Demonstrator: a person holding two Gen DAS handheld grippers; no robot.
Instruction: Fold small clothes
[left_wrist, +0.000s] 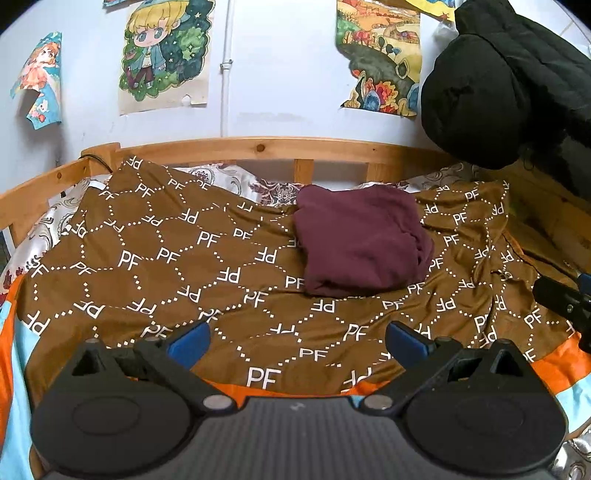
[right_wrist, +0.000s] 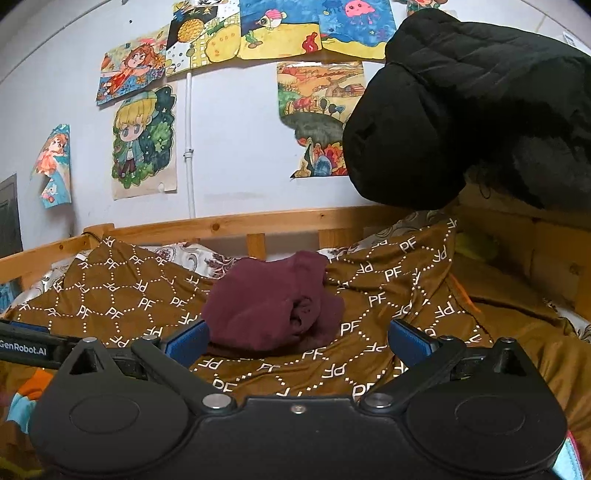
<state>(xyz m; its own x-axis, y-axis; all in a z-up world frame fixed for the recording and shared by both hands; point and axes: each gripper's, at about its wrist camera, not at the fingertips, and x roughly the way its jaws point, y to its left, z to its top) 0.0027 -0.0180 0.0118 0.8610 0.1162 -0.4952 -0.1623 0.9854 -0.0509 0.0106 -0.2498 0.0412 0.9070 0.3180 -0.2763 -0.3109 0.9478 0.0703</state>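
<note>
Maroon garment (left_wrist: 360, 240), folded into a compact bundle, lies on the brown cloth (left_wrist: 166, 258) printed with white "PF" letters and dotted hexagons. From the left wrist view it sits toward the far middle of the bed, near the wooden rail (left_wrist: 258, 147); from the right wrist view its rolled edge faces the camera, just beyond the blue fingertips.

Left gripper (left_wrist: 297, 341): black body, blue pads, jaws spread wide, nothing between them, hovering above the near edge of the brown cloth, well short of the garment.

Right gripper (right_wrist: 297, 341): same build, jaws likewise spread wide and empty. The garment's near edge lies between the lines of its two fingers, just ahead of them; whether the left pad touches the fabric cannot be told. Part of this gripper shows at the right border of the left wrist view.

Orange and light blue bedding (left_wrist: 11, 369) shows under the brown cloth at the near edge. A pale patterned sheet (left_wrist: 221, 177) shows at the far edge, beside the rail.

Black padded jacket (left_wrist: 498, 81) hangs at the upper right, over the bed's corner.

Pale wall (left_wrist: 280, 74) carries several coloured drawings, among them a blond cartoon figure (left_wrist: 162, 51) and a landscape (left_wrist: 380, 55). A white pipe (left_wrist: 226, 66) runs down the wall between them.
</note>
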